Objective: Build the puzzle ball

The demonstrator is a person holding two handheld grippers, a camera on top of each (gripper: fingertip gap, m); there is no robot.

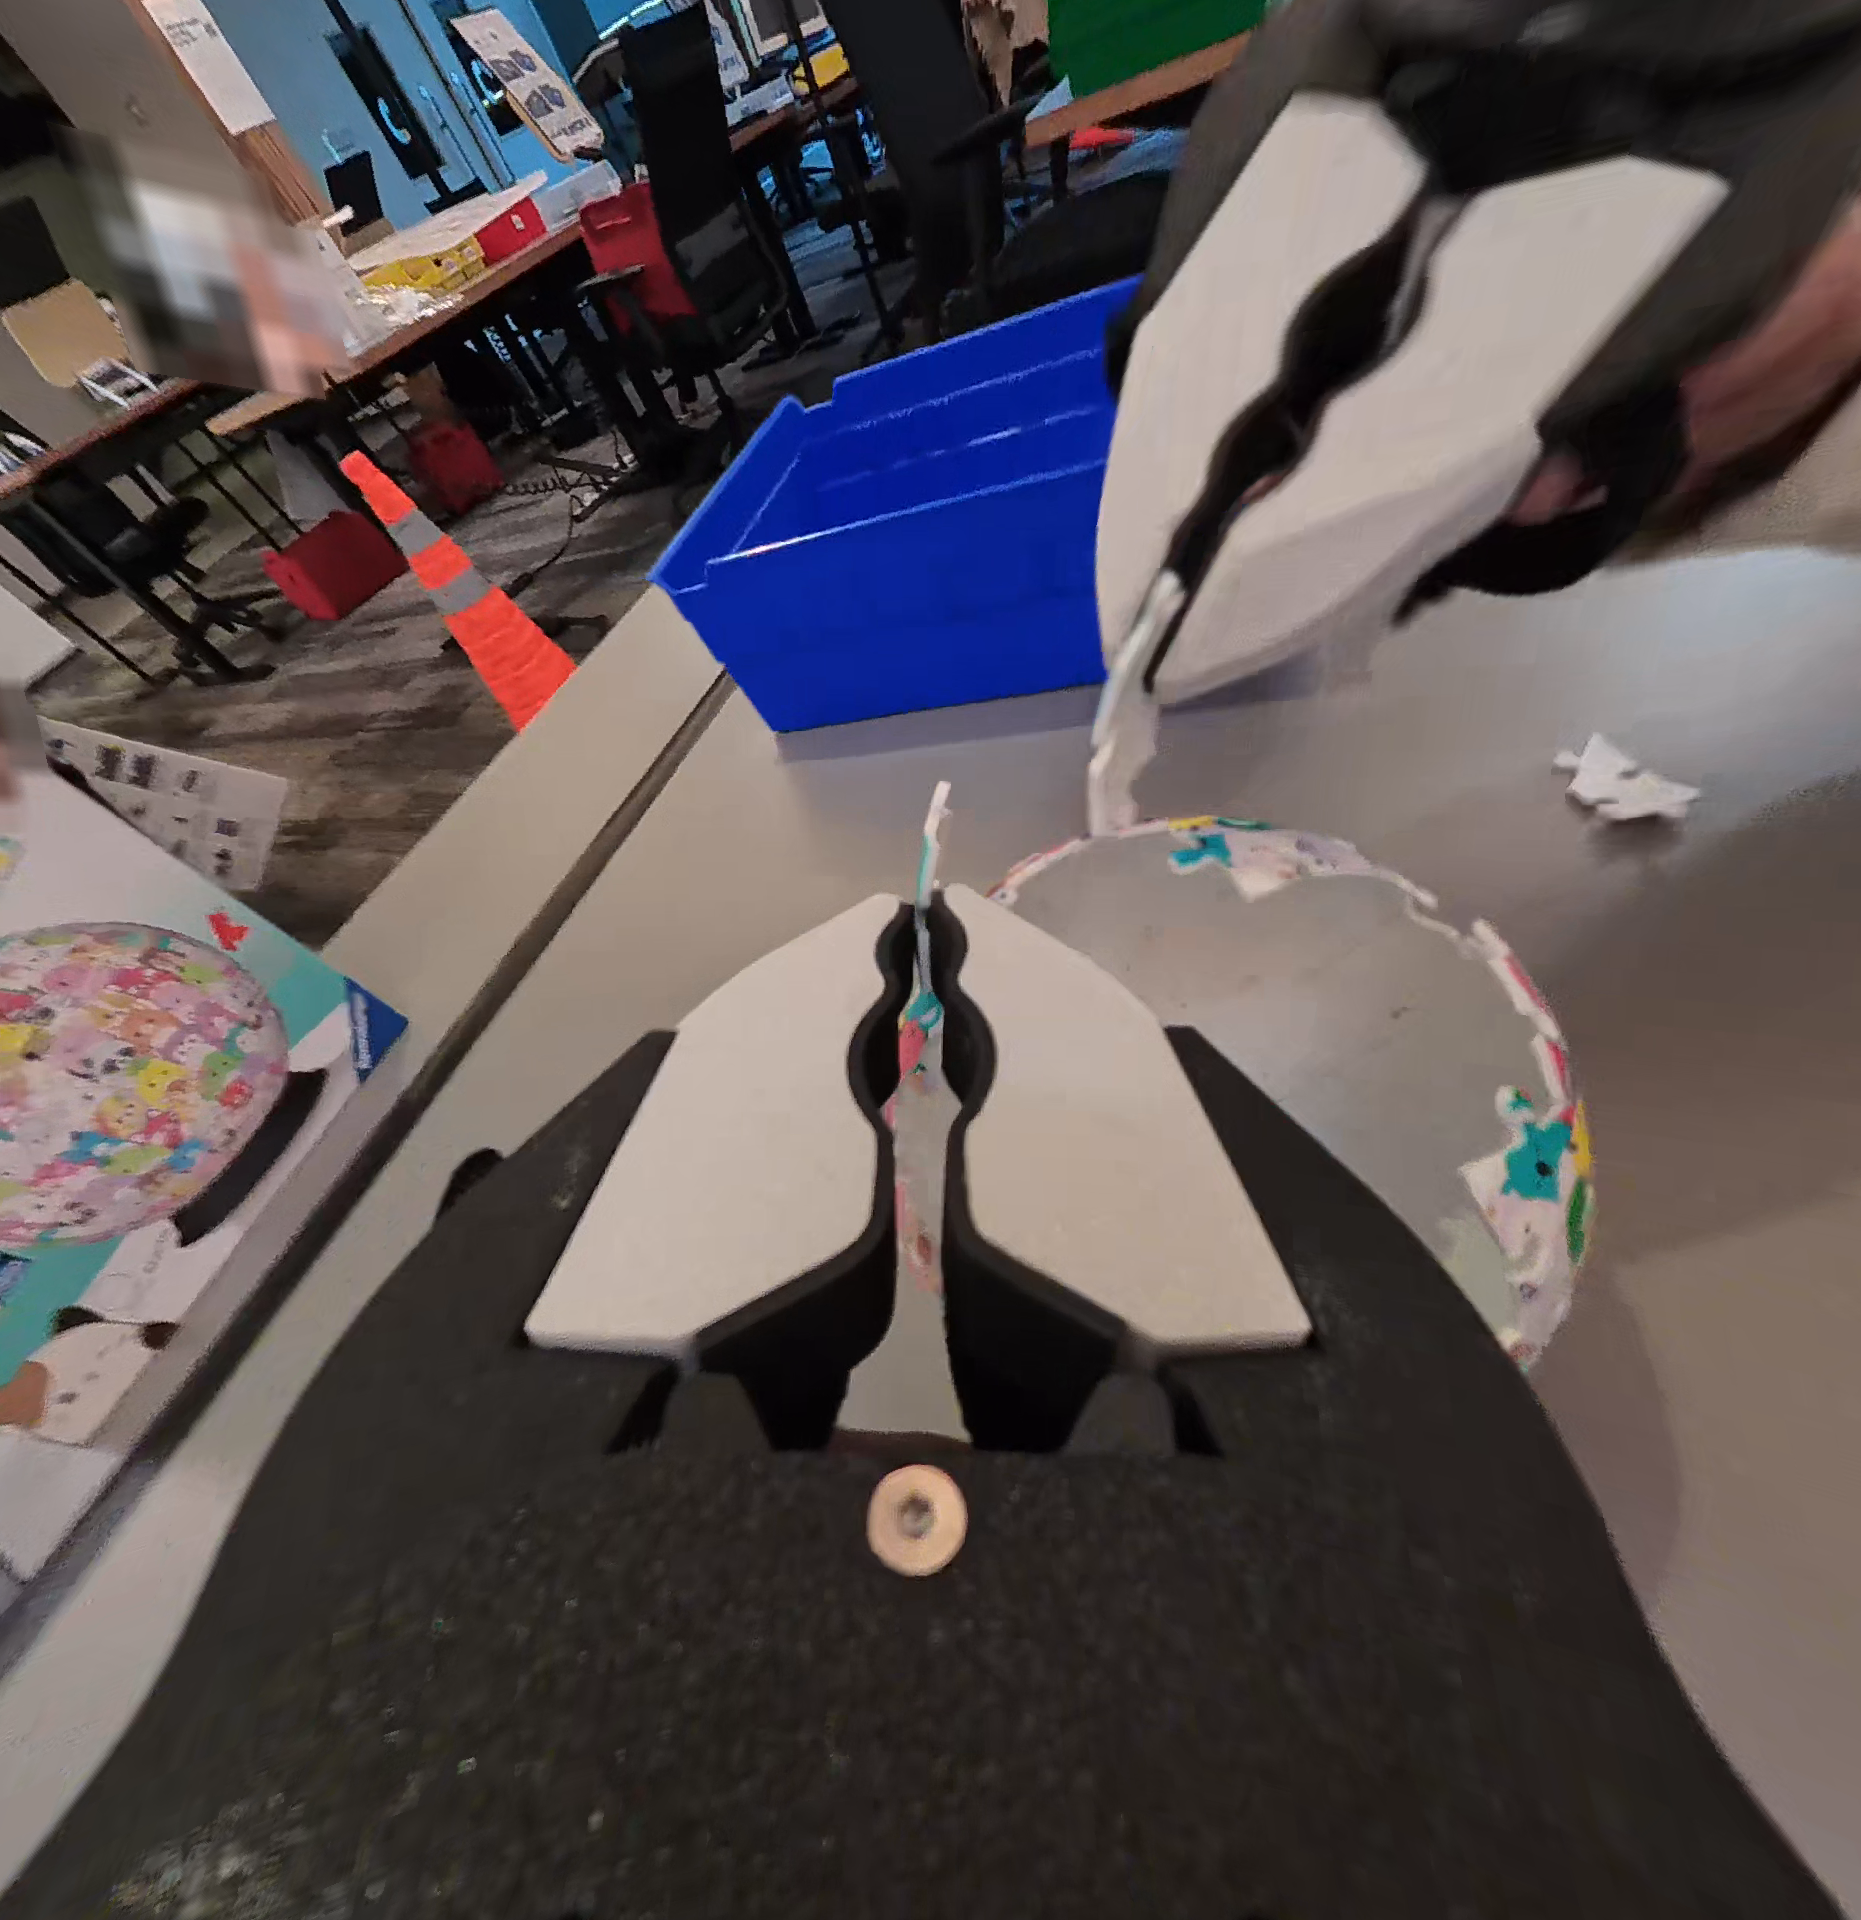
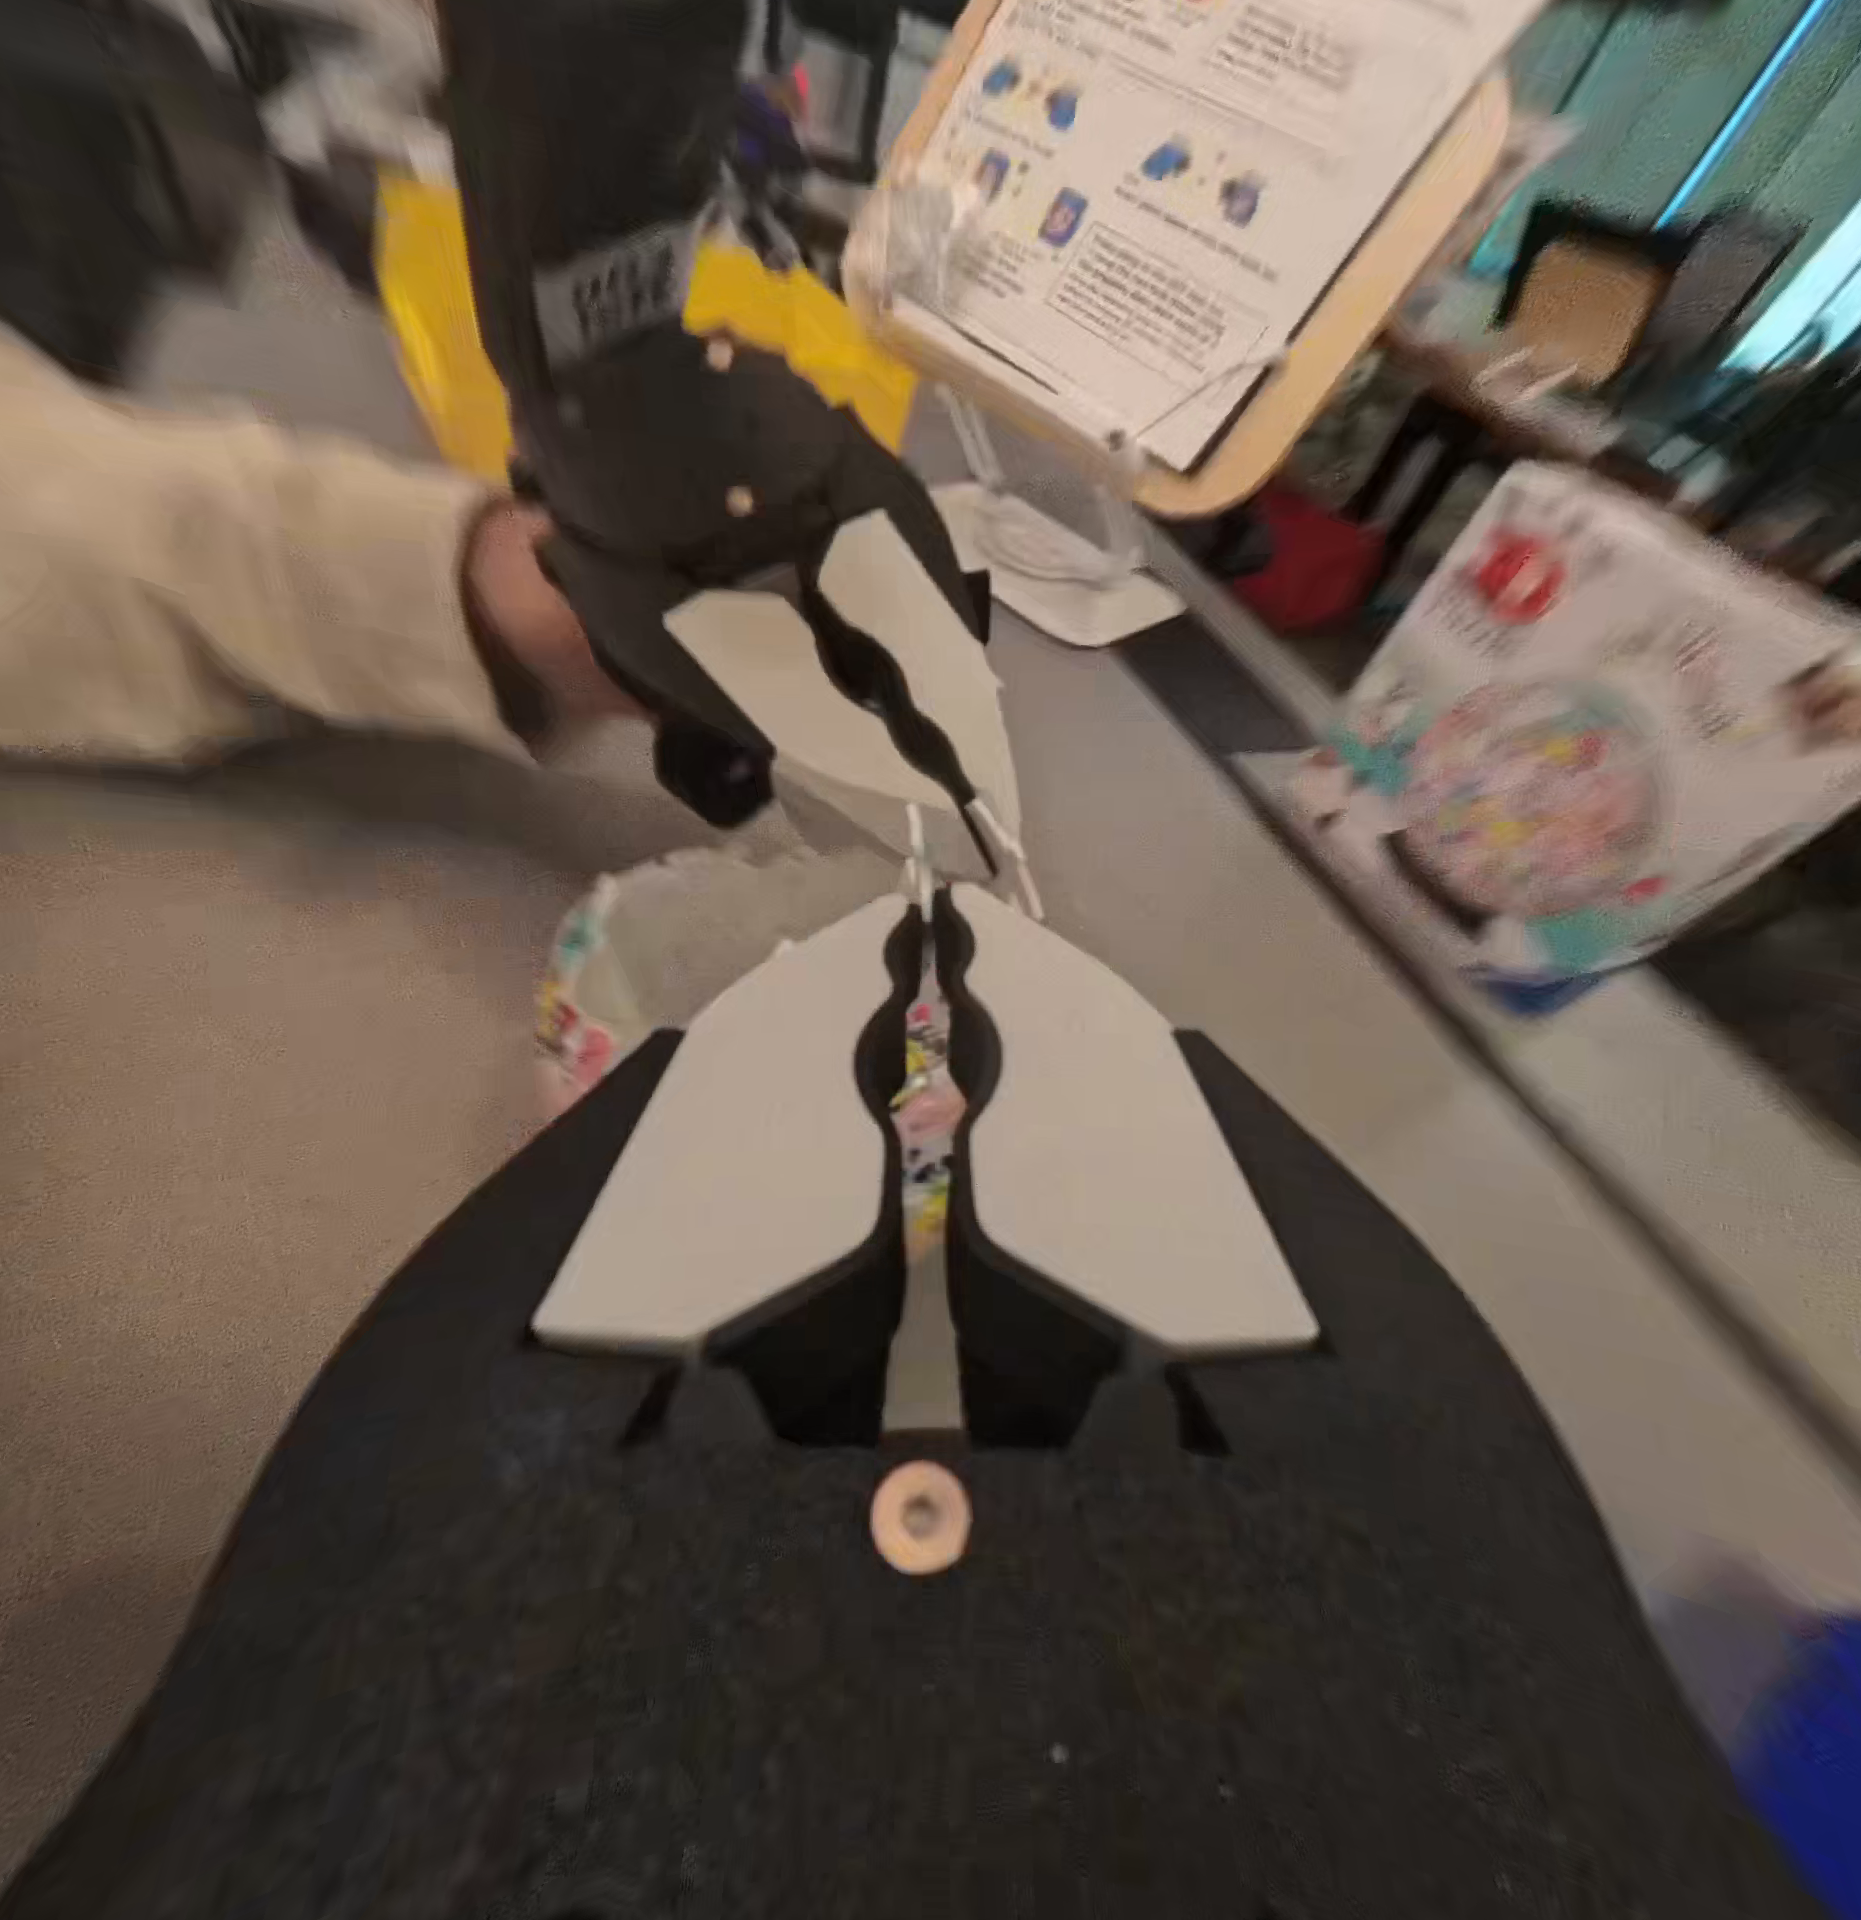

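Nearest in the left wrist view, the left gripper is clamped on the rim of the half-built puzzle ball, a thin curved shell that sits on the grey table, open side up and well in from the edges. A sliver of the shell's edge stands up between the closed tips. Just beyond, the right gripper comes down from above with its tips pinched on a loose white puzzle piece, whose lower end meets the far rim of the shell. The right wrist view is blurred but agrees: both grippers are closed, one on the rim, one on the piece. To do this step well, the left hold should stay firm and low so the shell cannot roll, while the piece is lined up tab to slot and pressed along the curve rather than straight down, as the wall looks likely to flex or pop apart. Another loose piece lies farther toward the right side, and a blue bin stands at the table's far edge. The puzzle box rests on the neighbouring surface to the left.
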